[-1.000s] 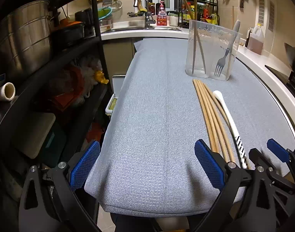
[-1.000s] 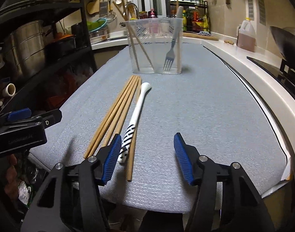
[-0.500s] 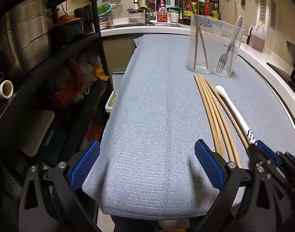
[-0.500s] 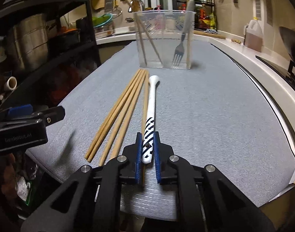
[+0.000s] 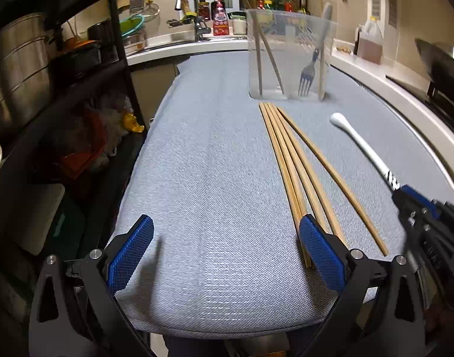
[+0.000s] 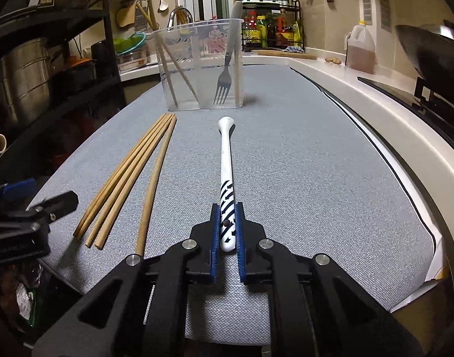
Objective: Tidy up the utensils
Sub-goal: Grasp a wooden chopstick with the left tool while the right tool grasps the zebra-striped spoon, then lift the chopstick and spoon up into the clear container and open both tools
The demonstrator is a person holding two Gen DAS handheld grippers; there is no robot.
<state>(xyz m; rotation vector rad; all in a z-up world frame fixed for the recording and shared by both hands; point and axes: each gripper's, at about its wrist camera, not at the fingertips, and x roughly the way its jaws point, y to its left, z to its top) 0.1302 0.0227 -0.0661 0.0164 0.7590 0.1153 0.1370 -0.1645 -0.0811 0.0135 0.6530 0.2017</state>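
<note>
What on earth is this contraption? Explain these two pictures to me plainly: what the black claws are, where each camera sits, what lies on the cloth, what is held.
A person holds two hand tools, each a two-fingered claw with a camera looking along its fingers. One picture comes from the left gripper, open and empty. The other comes from the right gripper, shut on the striped handle of a white spoon. Four wooden chopsticks lie on the grey cloth. Behind stands a clear tub holding a fork and more chopsticks.
</note>
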